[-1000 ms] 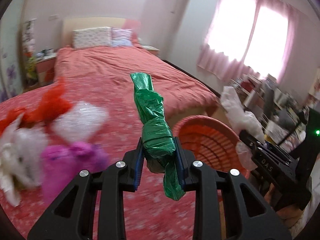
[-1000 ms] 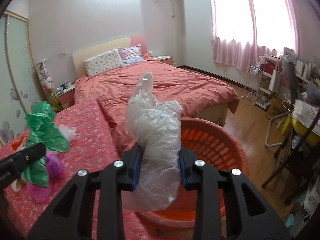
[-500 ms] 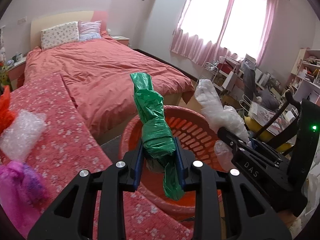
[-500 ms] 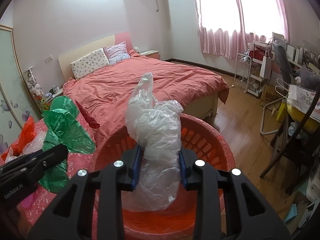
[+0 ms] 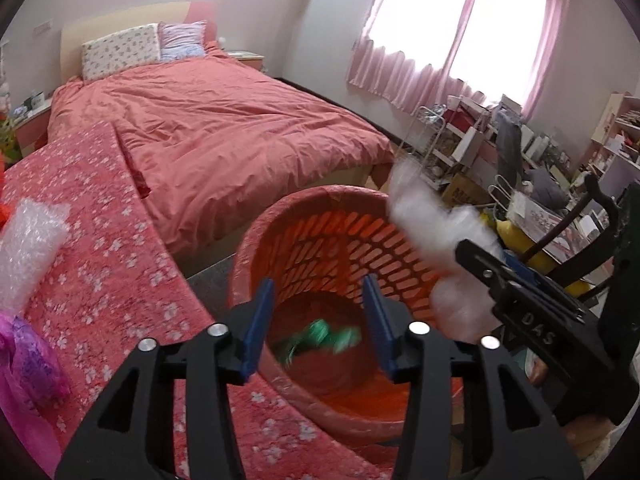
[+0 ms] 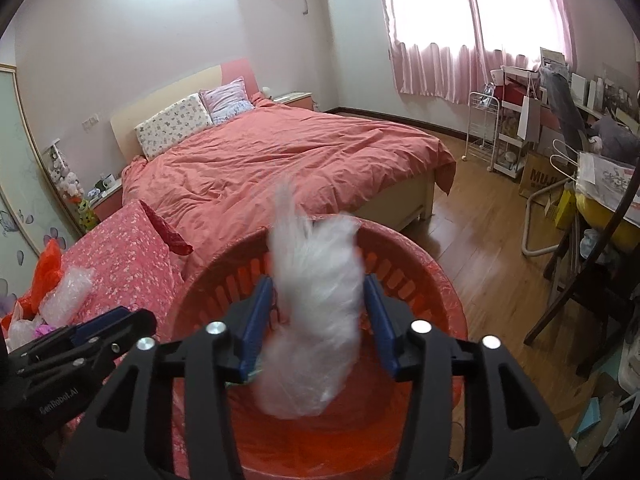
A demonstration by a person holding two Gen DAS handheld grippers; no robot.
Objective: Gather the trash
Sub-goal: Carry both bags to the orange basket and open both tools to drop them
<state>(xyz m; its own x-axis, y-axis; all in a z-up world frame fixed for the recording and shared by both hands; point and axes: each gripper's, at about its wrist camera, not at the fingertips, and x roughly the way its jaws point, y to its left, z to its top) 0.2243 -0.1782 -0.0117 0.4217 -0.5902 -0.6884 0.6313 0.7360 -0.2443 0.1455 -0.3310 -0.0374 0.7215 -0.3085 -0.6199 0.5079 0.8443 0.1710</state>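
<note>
Filling most of the room, the bed lies under a salmon-pink cover, with two pillows against the headboard and pink curtains drawn over a bright window. A floral pink cloth covers the surface beside the bed, and the orange basket stands on the floor against that cloth's edge, its slotted wall facing both cameras. Both grippers hang over the basket's mouth. The left gripper has just been opening; its blue pads stand apart with nothing between them, and the green bag shows blurred below them, down in the bottom of the basket. The right gripper has also just been opening; the clear plastic bag is still between its pads, blurred, and a gap shows between the bag and the left pad, while the bag's other side lies just beside the right pad, so the pads no longer press on it. More trash stays on the cloth: an orange bag, a piece of bubble wrap just beside it, and a magenta bag at the near edge. Cluttered shelves and a white cart stand under the window.
</note>
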